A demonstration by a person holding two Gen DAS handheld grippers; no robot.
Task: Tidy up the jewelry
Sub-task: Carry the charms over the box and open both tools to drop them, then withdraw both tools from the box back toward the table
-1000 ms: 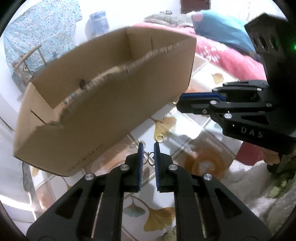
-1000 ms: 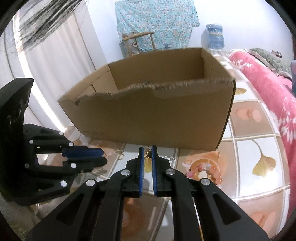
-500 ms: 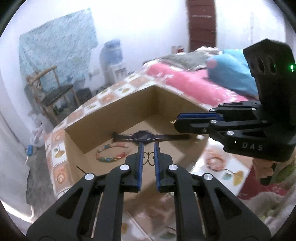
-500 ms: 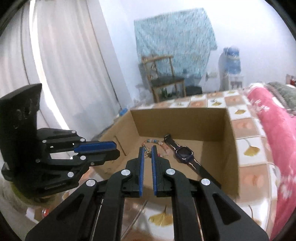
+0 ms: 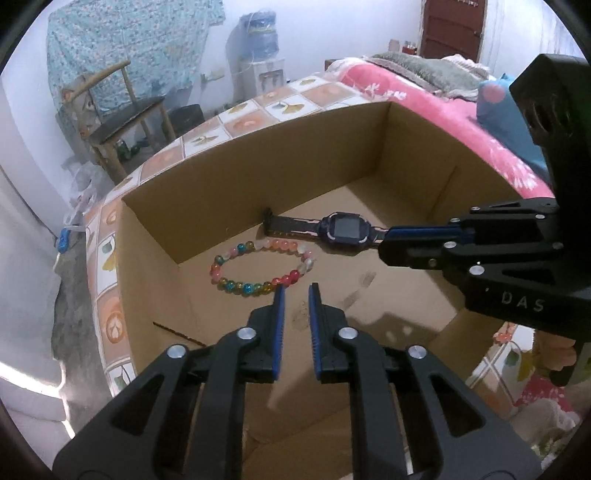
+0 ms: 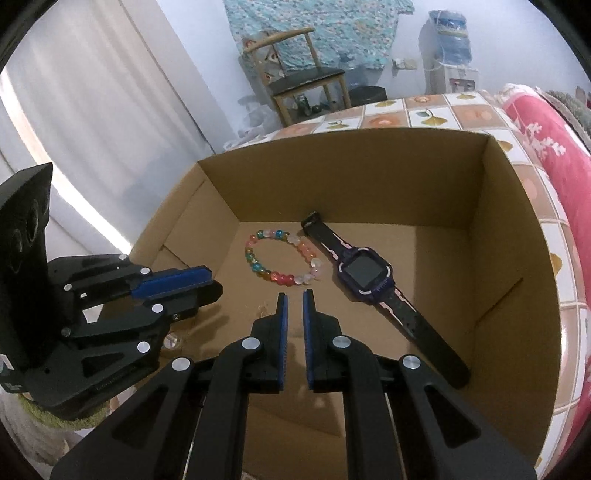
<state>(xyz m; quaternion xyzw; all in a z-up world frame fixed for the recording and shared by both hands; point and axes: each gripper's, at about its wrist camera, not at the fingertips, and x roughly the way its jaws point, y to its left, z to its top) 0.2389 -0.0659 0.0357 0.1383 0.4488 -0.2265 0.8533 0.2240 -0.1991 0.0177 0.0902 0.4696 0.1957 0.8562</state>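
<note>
An open cardboard box (image 5: 277,173) (image 6: 351,173) holds a multicoloured bead bracelet (image 5: 240,287) (image 6: 284,277) and a dark blue smartwatch (image 5: 343,230) (image 6: 364,273). My left gripper (image 5: 295,286) hangs over the box floor just in front of the bracelet. Its jaws are opening and nothing is between them. In the right wrist view the left gripper (image 6: 214,284) shows at the left. My right gripper (image 6: 291,293) hovers in front of the bracelet and watch, shut to a narrow slit with nothing visible in it. Its tip (image 5: 384,240) overlaps the watch strap. A small pale thing (image 6: 173,340) lies on the floor under the left gripper.
The box stands on a table with a tile-patterned cover (image 5: 107,295). A pink bed cover (image 5: 424,96) lies to the right. A wooden chair (image 6: 306,77) and a water dispenser (image 5: 258,33) stand at the far wall, and a white curtain (image 6: 92,110) hangs on the left.
Both grippers have risen from beside the box's outer wall to above its open inside. The wire earring is gone from the left jaws, which have widened. The gold piece no longer shows in the right jaws.
</note>
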